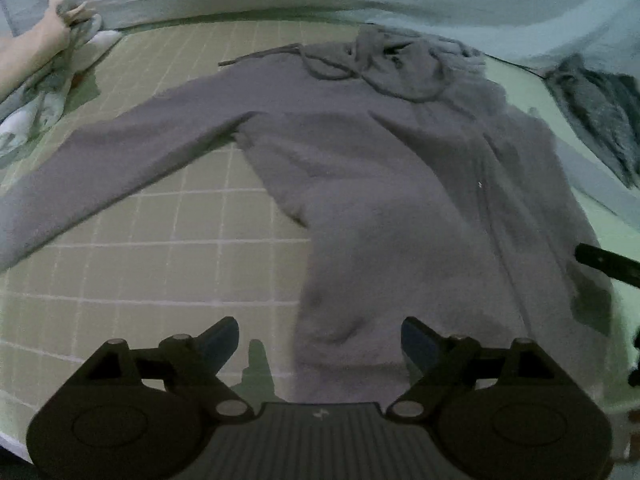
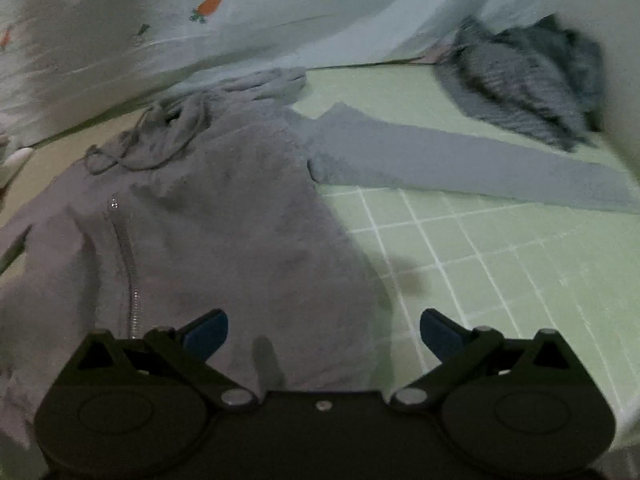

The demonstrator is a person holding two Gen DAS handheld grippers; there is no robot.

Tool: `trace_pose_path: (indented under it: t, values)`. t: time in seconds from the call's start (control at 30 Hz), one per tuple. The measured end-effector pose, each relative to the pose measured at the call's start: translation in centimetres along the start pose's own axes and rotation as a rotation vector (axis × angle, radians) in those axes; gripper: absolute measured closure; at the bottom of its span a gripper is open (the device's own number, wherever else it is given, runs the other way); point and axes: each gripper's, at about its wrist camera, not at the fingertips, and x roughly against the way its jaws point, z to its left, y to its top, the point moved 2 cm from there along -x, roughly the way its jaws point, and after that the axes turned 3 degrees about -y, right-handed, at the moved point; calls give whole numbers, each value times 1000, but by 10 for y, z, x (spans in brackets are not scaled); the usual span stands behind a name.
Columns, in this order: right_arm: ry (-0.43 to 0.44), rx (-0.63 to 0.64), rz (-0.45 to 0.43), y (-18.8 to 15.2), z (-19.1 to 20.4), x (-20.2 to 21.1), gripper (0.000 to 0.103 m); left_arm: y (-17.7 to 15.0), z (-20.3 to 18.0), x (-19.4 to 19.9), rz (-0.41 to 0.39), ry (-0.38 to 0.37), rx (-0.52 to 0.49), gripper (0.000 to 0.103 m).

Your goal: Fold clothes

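Both spread grippers hover over hoodie's hem.

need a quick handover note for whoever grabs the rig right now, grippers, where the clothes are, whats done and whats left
Left gripper: jaws open, empty, poised over the hoodie's bottom hem.
Right gripper: jaws open, empty, over the hem on the other side.
Grey zip hoodie: spread flat, front up, on the green grid sheet; both sleeves out to the sides, hood bunched at the far end.
Dark grey garment: crumpled in the far corner, untouched.
Someone's hand holds light laundry at the far left.
Done: hoodie laid out. Left: no fold made yet; sleeves in, body folded, then the dark garment.
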Motion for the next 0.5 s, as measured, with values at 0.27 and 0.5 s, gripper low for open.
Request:
trace_pose_path:
  t: [0.27, 0.5]
  values:
    - [241, 10, 101, 29, -13, -34, 21, 18, 10, -21, 3, -18, 219, 23]
    - [386, -176, 175, 30, -34, -24, 91, 22, 18, 11, 33, -259, 276, 95]
